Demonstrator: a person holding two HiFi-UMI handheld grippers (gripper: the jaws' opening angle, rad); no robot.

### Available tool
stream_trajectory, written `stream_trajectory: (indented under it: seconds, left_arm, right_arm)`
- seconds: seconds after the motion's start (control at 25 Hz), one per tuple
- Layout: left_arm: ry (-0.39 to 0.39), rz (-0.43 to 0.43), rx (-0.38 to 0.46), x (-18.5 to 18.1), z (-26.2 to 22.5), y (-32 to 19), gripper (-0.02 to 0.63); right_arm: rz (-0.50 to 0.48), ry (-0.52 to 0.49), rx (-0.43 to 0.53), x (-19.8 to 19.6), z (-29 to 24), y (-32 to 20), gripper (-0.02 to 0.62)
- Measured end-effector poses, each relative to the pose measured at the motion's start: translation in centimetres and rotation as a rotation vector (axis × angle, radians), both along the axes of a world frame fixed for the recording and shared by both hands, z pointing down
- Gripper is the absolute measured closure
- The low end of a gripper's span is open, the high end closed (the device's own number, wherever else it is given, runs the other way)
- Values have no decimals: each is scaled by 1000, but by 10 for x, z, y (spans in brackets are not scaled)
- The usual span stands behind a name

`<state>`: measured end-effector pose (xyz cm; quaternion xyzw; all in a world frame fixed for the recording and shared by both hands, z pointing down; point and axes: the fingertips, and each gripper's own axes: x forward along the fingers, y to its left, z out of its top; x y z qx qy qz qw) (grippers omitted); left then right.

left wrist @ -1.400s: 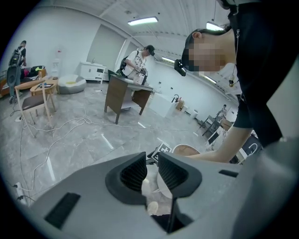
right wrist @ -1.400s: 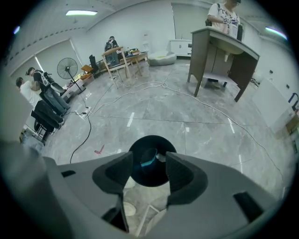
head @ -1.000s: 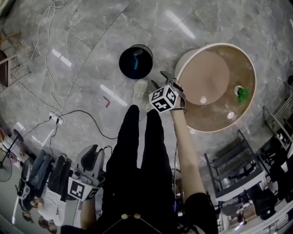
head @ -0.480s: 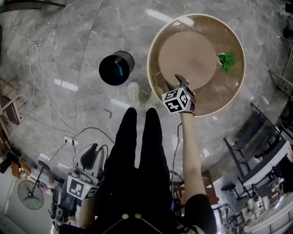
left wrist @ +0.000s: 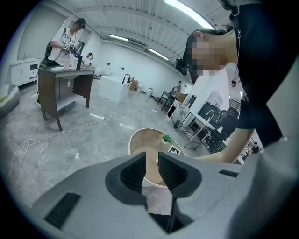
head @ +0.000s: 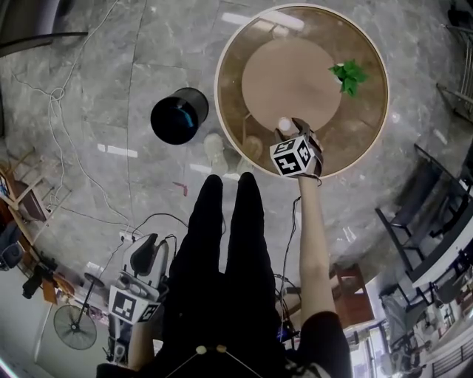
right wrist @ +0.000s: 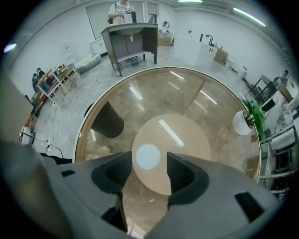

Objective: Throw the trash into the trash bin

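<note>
left gripper: low at the person's left side, well back from the surface. Jaws stand a narrow gap apart with nothing between them.
right gripper: at the end of the outstretched right arm, over the near part of the surface, pointing steeply down. Jaws are wide apart and clamp nothing.
marker cube: on the right gripper, above the near rim of the surface.
trash: white round piece lying on the surface, near its middle. It sits in line with the gap between the right jaws and touches neither pad. How far the jaws hang above it can't be told.
surface: round glass top with a tan rim.
base: round, tan, seen through the glass under the middle of the surface.
shoe: on the floor just outside the near-left rim of the surface.
trash bin: black, round, open-topped. On the floor just left of the surface, clear of the rim, upright.
plant: green, in a white pot, on the far-right part of the surface.
cables: on the floor well left of the surface, past the bin.
desk: dark, beyond the far side of the surface, with a person standing behind it.
</note>
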<state>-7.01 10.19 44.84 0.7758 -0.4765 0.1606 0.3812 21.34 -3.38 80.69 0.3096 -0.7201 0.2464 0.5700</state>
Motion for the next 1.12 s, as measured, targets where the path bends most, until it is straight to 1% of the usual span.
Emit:
stream_trajectory:
  seconds: [0.2,0.32,0.44,0.64,0.88,1.12]
  left_arm:
    - [-4,0,-4,3,0,0,523]
    - [-4,-7,-3,3,1,2,523]
    - [-5,-21,-1,0,1,5,523]
    - [-7,-51,5,-7,0,11,523]
    - [-4,-107,18,-17,-4,17,523]
    - [-6,-205,30,-45,-9,41,523]
  right_arm:
    - [2,-18,-13,-2,0,1,369]
    - [-16,-20,-23,-5,1,4,415]
    - [-36,-7,-20,-6,2,5,419]
    - [-55,-17,7,-15,-9,-3,420]
    - [-140,-26,27,-46,-17,-17,420]
    - [-242,-38,52,-99,-28,-21,420]
